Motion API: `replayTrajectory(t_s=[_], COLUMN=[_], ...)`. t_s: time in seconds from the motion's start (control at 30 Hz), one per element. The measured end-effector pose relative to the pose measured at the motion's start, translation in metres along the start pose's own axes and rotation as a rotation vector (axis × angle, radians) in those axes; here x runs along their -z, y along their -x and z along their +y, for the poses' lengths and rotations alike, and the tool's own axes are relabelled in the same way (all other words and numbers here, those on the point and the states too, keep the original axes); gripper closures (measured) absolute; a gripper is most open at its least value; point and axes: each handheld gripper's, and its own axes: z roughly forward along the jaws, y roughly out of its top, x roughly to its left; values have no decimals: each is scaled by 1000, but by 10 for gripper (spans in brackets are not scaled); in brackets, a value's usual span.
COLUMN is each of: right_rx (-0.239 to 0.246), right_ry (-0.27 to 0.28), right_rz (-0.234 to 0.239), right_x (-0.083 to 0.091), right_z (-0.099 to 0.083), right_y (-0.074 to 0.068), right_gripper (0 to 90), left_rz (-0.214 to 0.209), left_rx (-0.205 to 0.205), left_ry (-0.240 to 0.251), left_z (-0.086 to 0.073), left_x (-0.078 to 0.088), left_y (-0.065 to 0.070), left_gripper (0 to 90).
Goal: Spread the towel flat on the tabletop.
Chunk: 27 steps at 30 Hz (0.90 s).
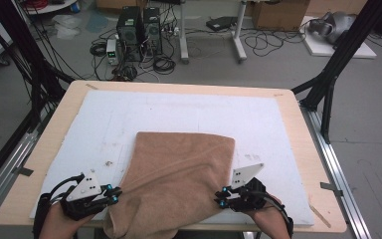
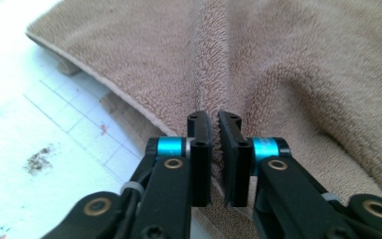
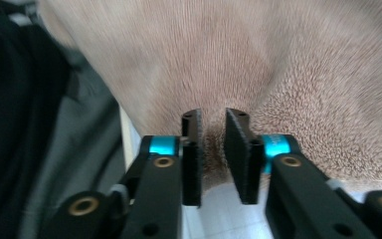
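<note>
Left gripper (image 2: 214, 149) pinches towel (image 1: 179, 174) edge fold; right gripper (image 3: 213, 152) pinches towel bunched between its fingers.

One brown towel (image 1: 179, 174), two tongs, one white mat (image 1: 179, 112)

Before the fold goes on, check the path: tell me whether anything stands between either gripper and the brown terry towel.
Nothing visible does. The left gripper and the right gripper each have the brown terry towel pinched between their jaws at its near corners, on the white foam mat.
</note>
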Motion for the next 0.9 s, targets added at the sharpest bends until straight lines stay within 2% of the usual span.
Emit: replayTrajectory(t_s=[0.1, 0.23, 0.27, 0.3, 0.33, 0.43, 0.53, 0.6, 0.7, 0.73, 0.8, 0.9], right_rx=[-9, -13, -15, -16, -27, -48, -65, -66, -53, -45, -43, -44], right_ry=[47, 63, 57, 54, 49, 23, -3, -31, -70, -63, -51, -48], right_rz=[-15, -87, -105, -105, -113, -97, -89, -95, -90, -96, -104, -96], right_x=[12, 22, 22, 21, 18, 2, -14, -23, -32, -35, -34, -33], right_z=[7, 17, 19, 19, 20, 18, 14, 12, 7, 6, 4, 4], right_y=[4, 17, 24, 29, 34, 48, 55, 57, 58, 57, 56, 57], right_gripper=[658, 589, 580, 562, 540, 498, 486, 490, 541, 555, 603, 707], left_rz=[0, 1, -4, -6, -9, -13, 0, -11, -25, -26, -38, -44], left_rx=[13, 24, 24, 25, 21, 32, 19, 36, 53, 51, 61, 79], left_ry=[26, 65, 67, 66, 62, 22, -63, -104, -159, -180, -175, -162], left_z=[9, 26, 29, 34, 38, 46, 46, 42, 37, 36, 35, 33], left_x=[1, -8, -12, -18, -25, -52, -77, -91, -104, -108, -110, -109], left_y=[-8, -27, -31, -35, -39, -48, -53, -56, -59, -59, -60, -62], left_gripper=[694, 622, 602, 598, 595, 569, 555, 546, 546, 546, 555, 627])
